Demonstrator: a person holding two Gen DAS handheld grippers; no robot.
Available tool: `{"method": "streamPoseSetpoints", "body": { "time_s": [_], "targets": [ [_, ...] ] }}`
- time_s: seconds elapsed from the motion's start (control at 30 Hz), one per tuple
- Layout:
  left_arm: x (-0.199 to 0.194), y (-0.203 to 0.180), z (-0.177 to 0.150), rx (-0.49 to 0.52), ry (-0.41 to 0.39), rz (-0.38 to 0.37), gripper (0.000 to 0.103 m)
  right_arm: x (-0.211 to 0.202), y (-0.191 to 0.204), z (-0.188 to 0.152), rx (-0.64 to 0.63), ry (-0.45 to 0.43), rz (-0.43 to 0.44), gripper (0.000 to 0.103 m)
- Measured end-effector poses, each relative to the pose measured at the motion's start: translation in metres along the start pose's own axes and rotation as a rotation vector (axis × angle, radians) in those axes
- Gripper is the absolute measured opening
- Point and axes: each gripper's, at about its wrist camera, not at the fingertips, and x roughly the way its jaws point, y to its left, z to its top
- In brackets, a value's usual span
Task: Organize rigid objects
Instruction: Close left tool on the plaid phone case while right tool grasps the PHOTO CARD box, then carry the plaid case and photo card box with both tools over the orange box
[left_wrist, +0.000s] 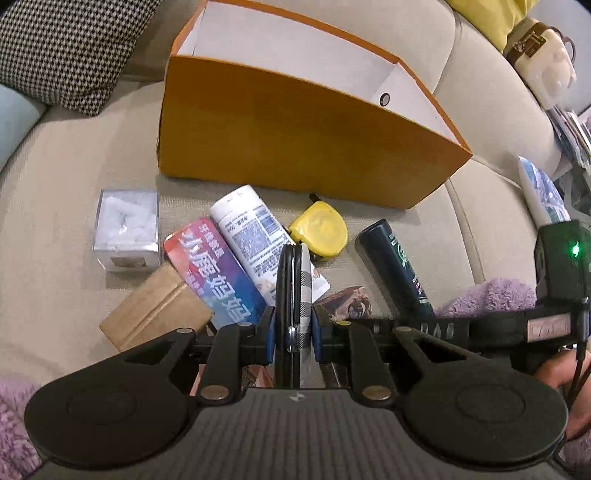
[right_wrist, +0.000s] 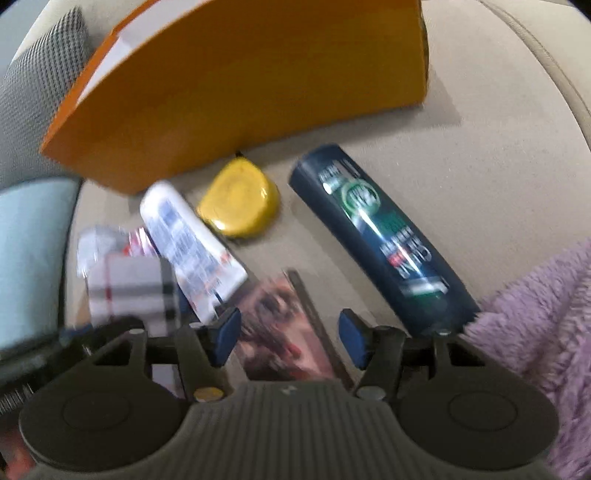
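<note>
1. Pinched edge-on in the left gripper (left_wrist: 293, 334): a flat plaid case (left_wrist: 303, 295), lifted above the clutter.
2. Spread apart, right gripper (right_wrist: 290, 338), nothing between the pads, above a picture card (right_wrist: 284, 332).
3. Lying beyond on the beige sofa (left_wrist: 74, 295): white tube (left_wrist: 255, 236), yellow tape measure (left_wrist: 319, 229), dark bottle (right_wrist: 380, 236), colourful box (left_wrist: 218, 280), brown box (left_wrist: 155, 314), clear cube (left_wrist: 127, 229).
4. Standing behind them, open on top: orange box (left_wrist: 295, 147).

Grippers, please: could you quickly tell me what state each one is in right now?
Left tool: closed on a thin plaid case, held on edge.
Right tool: open, holding nothing, above a picture card.
</note>
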Motion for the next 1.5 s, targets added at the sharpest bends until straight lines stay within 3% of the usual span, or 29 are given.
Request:
{"method": "streamPoseSetpoints", "body": {
  "time_s": [0.1, 0.27, 0.3, 0.33, 0.4, 0.47, 0.57, 0.77, 0.97, 1.13, 1.27, 1.5],
  "targets": [
    [0.003, 0.0, -0.004, -0.006, 0.005, -0.002, 0.021, 0.011, 0.002, -0.002, -0.077, 0.029, 0.031, 0.061],
    [0.002, 0.001, -0.006, -0.024, -0.011, 0.006, 0.021, 0.024, 0.006, -0.009, -0.127, 0.005, 0.058, 0.069],
    [0.001, 0.001, -0.007, -0.027, -0.013, 0.008, 0.021, 0.025, 0.011, -0.01, -0.154, 0.0, 0.056, 0.065],
    [0.0, 0.0, -0.007, -0.028, -0.015, 0.01, 0.021, 0.023, 0.013, -0.012, -0.163, -0.004, 0.08, 0.053],
    [-0.004, -0.001, -0.009, -0.024, -0.02, 0.017, 0.021, 0.018, 0.017, -0.014, -0.17, -0.005, 0.092, 0.043],
    [-0.008, -0.001, -0.01, -0.027, -0.025, 0.019, 0.021, 0.012, 0.024, -0.017, -0.194, 0.009, 0.119, 0.023],
    [-0.014, -0.001, -0.01, -0.039, -0.043, 0.022, 0.021, 0.003, 0.042, -0.024, -0.272, -0.007, 0.075, 0.023],
    [-0.045, 0.0, 0.002, -0.066, -0.118, -0.017, 0.021, -0.045, 0.045, -0.016, -0.321, -0.08, 0.118, 0.023],
    [-0.088, -0.011, 0.052, -0.035, -0.257, -0.077, 0.021, -0.107, 0.067, 0.026, -0.371, -0.236, 0.167, 0.023],
    [-0.091, -0.021, 0.119, 0.036, -0.321, -0.032, 0.021, -0.132, 0.082, 0.082, -0.37, -0.323, 0.194, 0.023],
    [-0.063, -0.011, 0.163, 0.049, -0.296, -0.009, 0.021, -0.125, 0.094, 0.124, -0.356, -0.365, 0.169, 0.023],
    [0.002, 0.018, 0.211, 0.031, -0.188, -0.007, 0.021, -0.059, 0.088, 0.196, -0.255, -0.287, 0.118, 0.023]
  ]
}}
